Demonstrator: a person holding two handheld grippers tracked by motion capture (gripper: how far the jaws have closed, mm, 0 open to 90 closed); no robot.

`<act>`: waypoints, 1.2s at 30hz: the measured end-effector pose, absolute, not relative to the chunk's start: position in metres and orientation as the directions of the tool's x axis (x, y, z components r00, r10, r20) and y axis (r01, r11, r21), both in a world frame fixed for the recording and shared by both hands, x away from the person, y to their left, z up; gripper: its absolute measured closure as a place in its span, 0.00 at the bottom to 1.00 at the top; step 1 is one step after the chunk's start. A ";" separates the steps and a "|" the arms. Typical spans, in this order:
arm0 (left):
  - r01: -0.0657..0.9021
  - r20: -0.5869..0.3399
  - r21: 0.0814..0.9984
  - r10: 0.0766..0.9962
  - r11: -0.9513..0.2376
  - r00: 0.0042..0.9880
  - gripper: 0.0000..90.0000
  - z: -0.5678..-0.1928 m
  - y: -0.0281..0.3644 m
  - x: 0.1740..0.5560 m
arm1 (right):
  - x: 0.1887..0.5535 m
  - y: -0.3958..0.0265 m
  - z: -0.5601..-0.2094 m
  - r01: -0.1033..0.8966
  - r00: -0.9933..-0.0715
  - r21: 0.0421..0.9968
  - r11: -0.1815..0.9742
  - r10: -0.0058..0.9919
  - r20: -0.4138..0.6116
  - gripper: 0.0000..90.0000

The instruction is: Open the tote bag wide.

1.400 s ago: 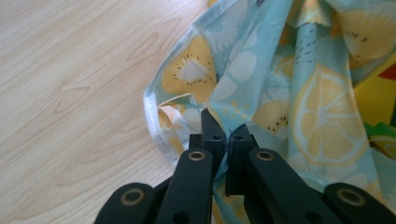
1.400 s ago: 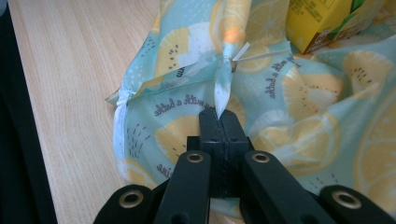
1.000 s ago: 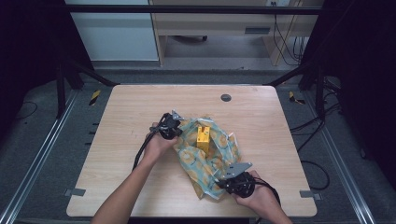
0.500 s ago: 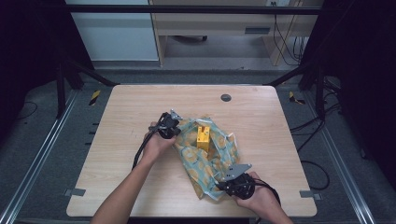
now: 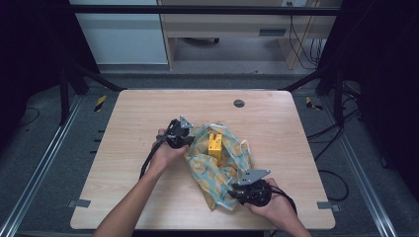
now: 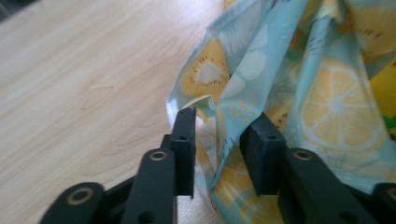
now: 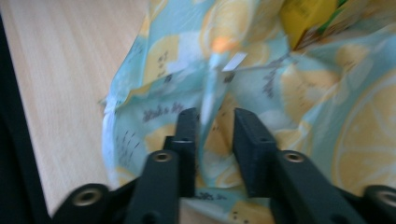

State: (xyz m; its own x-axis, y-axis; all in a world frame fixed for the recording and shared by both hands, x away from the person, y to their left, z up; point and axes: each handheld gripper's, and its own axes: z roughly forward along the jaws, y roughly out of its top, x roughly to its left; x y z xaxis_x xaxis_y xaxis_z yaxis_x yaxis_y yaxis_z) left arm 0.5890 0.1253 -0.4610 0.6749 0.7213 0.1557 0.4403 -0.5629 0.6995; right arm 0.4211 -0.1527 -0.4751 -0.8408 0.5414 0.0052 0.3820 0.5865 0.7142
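A light blue cloth (image 5: 225, 170) printed with lemon slices lies crumpled on the middle of the wooden table (image 5: 138, 113). A small yellow box (image 5: 214, 143) stands upright on it. My left gripper (image 5: 187, 140) is at the cloth's left edge. In the left gripper view, this gripper (image 6: 219, 135) is open with a fold of the cloth (image 6: 280, 70) between its jaws. My right gripper (image 5: 236, 191) is at the cloth's near corner. Seen from its own camera, that gripper (image 7: 215, 123) is open, the jaws straddling a ridge of cloth (image 7: 280, 84), with the box (image 7: 308, 16) beyond.
A dark round grommet (image 5: 239, 103) sits near the table's far edge. Bare wood stretches left of the cloth and along the far side. Cables (image 5: 331, 173) trail off the right edge, and metal rails (image 5: 44, 158) flank the table.
My right gripper has shifted slightly toward the table's near edge at the cloth's corner. The left gripper and the box have stayed put.
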 end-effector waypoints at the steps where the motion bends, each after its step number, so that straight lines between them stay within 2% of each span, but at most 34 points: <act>1: 0.435 0.155 0.710 0.725 -0.554 0.671 0.70 -0.458 0.126 0.586 | 0.422 -0.152 -0.473 0.381 -0.835 0.721 0.578 0.550 0.001 0.64; 5: 0.390 0.165 0.747 0.719 -0.538 0.675 0.63 -0.443 0.128 0.575 | 0.426 -0.152 -0.464 0.379 -0.823 0.745 0.549 0.567 0.000 0.49; 8: 0.367 0.170 0.768 0.718 -0.526 0.675 0.59 -0.433 0.129 0.568 | 0.430 -0.152 -0.456 0.369 -0.819 0.759 0.536 0.574 -0.007 0.46; 14: 0.338 0.180 0.782 0.709 -0.523 0.682 0.56 -0.414 0.131 0.546 | 0.436 -0.156 -0.435 0.339 -0.802 0.797 0.500 0.597 -0.034 0.46; 18: 0.310 0.179 0.792 0.685 -0.526 0.706 0.56 -0.409 0.131 0.521 | 0.450 -0.162 -0.423 0.339 -0.746 0.818 0.464 0.663 -0.067 0.46; 21: 0.303 0.171 0.795 0.673 -0.526 0.720 0.55 -0.409 0.128 0.505 | 0.465 -0.164 -0.421 0.363 -0.697 0.818 0.446 0.712 -0.079 0.45; 26: 0.289 0.163 0.779 0.625 -0.556 0.764 0.47 -0.419 0.122 0.485 | 0.487 -0.157 -0.434 0.440 -0.649 0.762 0.476 0.754 -0.096 0.40; 27: 0.280 0.174 0.769 0.609 -0.575 0.774 0.46 -0.425 0.121 0.482 | 0.491 -0.156 -0.437 0.455 -0.641 0.751 0.479 0.761 -0.097 0.43; 28: 0.281 0.176 0.759 0.600 -0.587 0.780 0.46 -0.429 0.120 0.481 | 0.494 -0.155 -0.441 0.464 -0.641 0.740 0.487 0.761 -0.099 0.56; 30: 0.294 0.164 0.732 0.579 -0.614 0.799 0.50 -0.440 0.118 0.481 | 0.496 -0.155 -0.445 0.478 -0.638 0.728 0.491 0.764 -0.096 0.68; 34: 0.312 0.139 0.697 0.549 -0.645 0.824 0.72 -0.457 0.117 0.483 | 0.500 -0.156 -0.450 0.489 -0.643 0.717 0.496 0.761 -0.088 0.95; 36: 0.330 0.127 0.674 0.543 -0.661 0.830 0.84 -0.462 0.117 0.483 | 0.502 -0.158 -0.452 0.495 -0.637 0.715 0.494 0.766 -0.087 1.00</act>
